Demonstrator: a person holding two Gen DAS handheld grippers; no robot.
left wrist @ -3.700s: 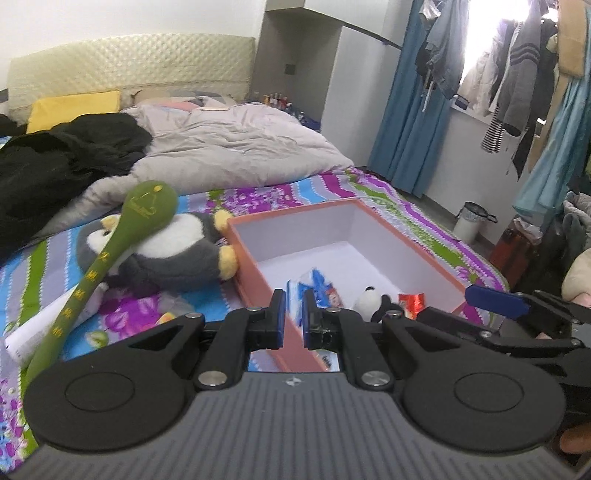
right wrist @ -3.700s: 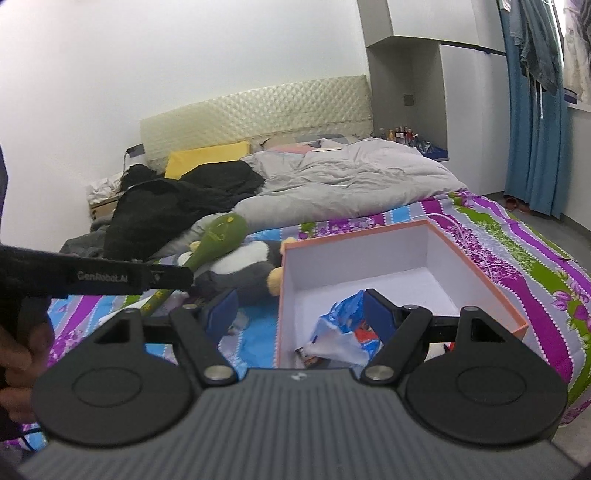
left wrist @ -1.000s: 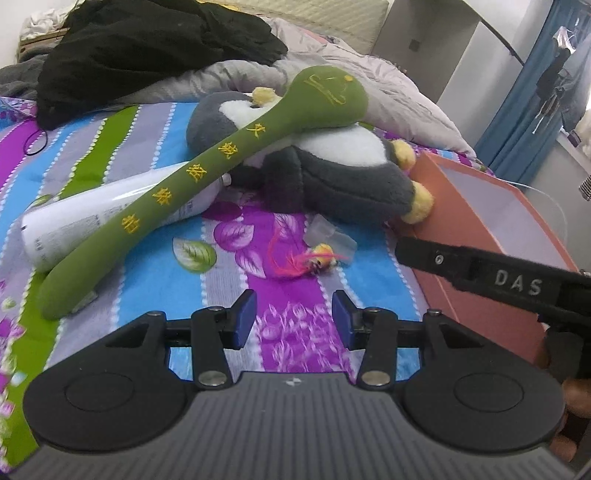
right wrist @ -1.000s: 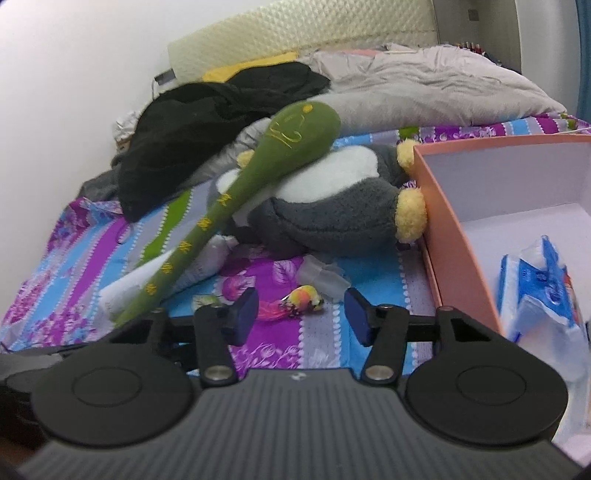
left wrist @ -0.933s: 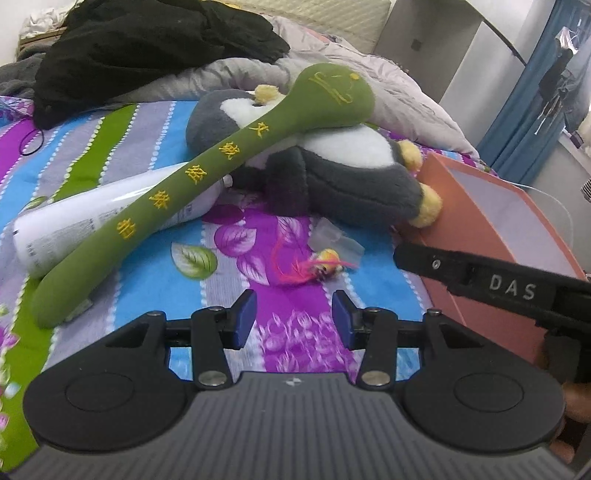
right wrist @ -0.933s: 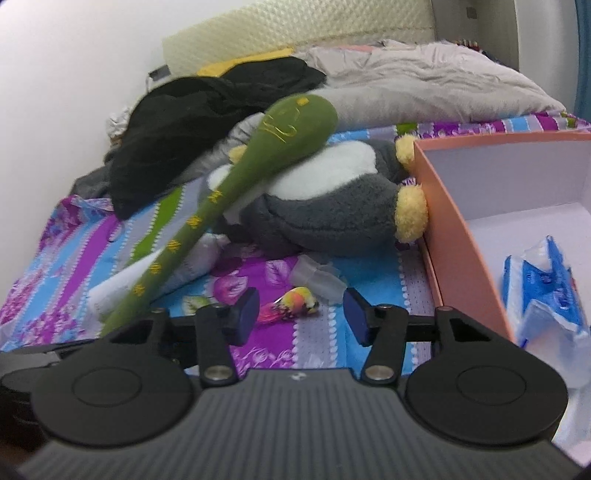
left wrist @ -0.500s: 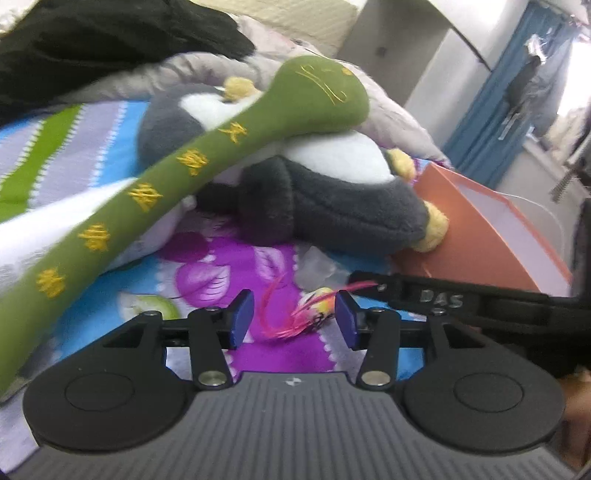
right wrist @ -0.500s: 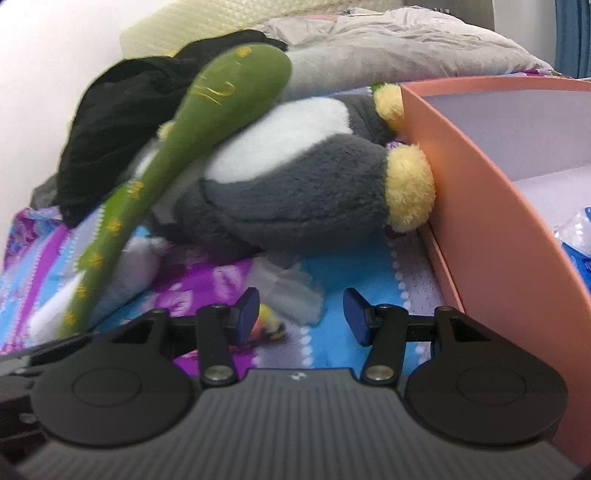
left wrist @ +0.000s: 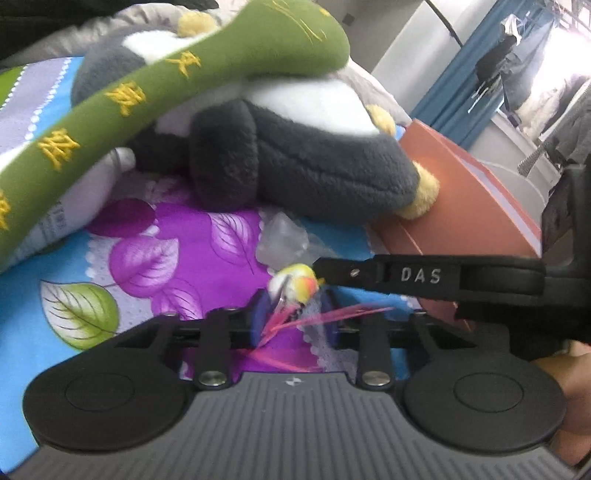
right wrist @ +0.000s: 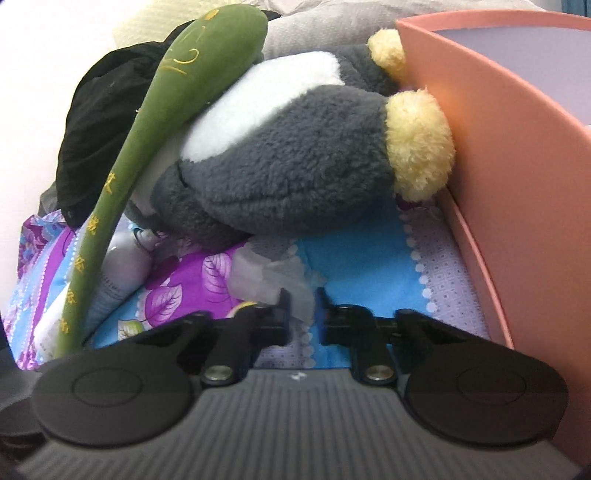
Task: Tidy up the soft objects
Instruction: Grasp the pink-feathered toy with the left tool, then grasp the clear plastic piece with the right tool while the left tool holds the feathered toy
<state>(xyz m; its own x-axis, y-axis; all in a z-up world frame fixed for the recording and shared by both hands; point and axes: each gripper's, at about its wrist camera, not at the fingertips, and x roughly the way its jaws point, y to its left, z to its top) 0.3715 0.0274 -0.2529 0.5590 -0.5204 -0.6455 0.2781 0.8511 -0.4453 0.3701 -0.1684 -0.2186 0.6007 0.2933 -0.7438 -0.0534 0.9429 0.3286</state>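
Grey-and-white penguin plush (right wrist: 295, 162), green bolster (left wrist: 155, 88) with yellow characters, salmon-orange box (right wrist: 517, 155).

A floral bedsheet (left wrist: 192, 240) covers the bed. Beyond it, blue curtains (left wrist: 458, 85) hang beside a white cabinet (left wrist: 402, 33); black clothing (right wrist: 99, 122) is heaped near the quilted headboard (right wrist: 147, 18).
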